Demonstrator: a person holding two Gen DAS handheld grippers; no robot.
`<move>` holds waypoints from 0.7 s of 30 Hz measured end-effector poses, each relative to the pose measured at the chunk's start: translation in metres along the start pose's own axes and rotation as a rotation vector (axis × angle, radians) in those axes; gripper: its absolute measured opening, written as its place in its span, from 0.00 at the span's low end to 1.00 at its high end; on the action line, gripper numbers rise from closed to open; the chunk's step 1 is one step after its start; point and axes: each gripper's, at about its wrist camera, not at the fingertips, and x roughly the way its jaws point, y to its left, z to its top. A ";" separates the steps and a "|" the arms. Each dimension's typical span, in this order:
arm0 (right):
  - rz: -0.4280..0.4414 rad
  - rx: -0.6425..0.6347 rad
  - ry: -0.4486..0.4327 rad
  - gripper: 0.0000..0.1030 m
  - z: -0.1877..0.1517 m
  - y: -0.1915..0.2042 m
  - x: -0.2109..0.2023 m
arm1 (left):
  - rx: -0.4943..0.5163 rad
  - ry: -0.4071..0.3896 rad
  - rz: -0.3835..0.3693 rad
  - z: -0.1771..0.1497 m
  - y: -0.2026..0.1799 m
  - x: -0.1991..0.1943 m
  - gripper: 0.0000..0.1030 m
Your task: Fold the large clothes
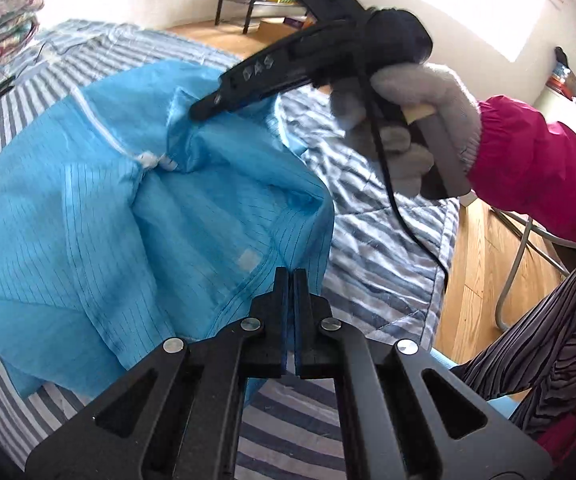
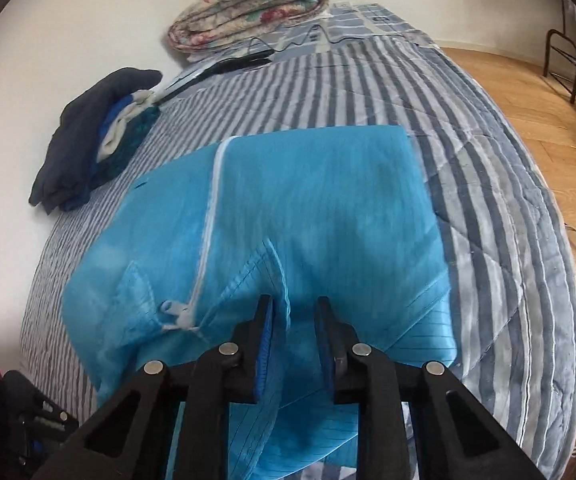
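We see the blue garment spread mid-bed on the striped quilt, white zipper running near to far w/ its pull at the near end. Left gripper is pressed together, pinching the garment's near hem. Right gripper, held by a grey-gloved hand, has fingers spread apart; collar fabric sits btwn them, unclamped. Dark clothes pile lies far left, folded floral blanket beyond.

Blue pinstriped garment w/ white zipper on striped quilt, left gripper clamped on hem, gloved hand w/ right gripper at collar
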 end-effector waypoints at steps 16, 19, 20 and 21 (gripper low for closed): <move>-0.014 -0.196 0.009 0.32 -0.030 0.065 -0.046 | -0.351 -0.114 -0.007 0.024 0.109 -0.053 0.02; -0.035 -0.229 0.062 0.33 -0.043 0.070 -0.027 | -0.381 -0.073 0.028 0.023 0.130 -0.035 0.02; -0.062 -0.261 0.077 0.32 -0.048 0.073 -0.022 | -0.368 -0.055 0.064 0.022 0.134 -0.029 0.02; -0.089 -0.290 0.088 0.32 -0.052 0.075 -0.018 | -0.359 -0.033 0.108 0.018 0.138 -0.022 0.02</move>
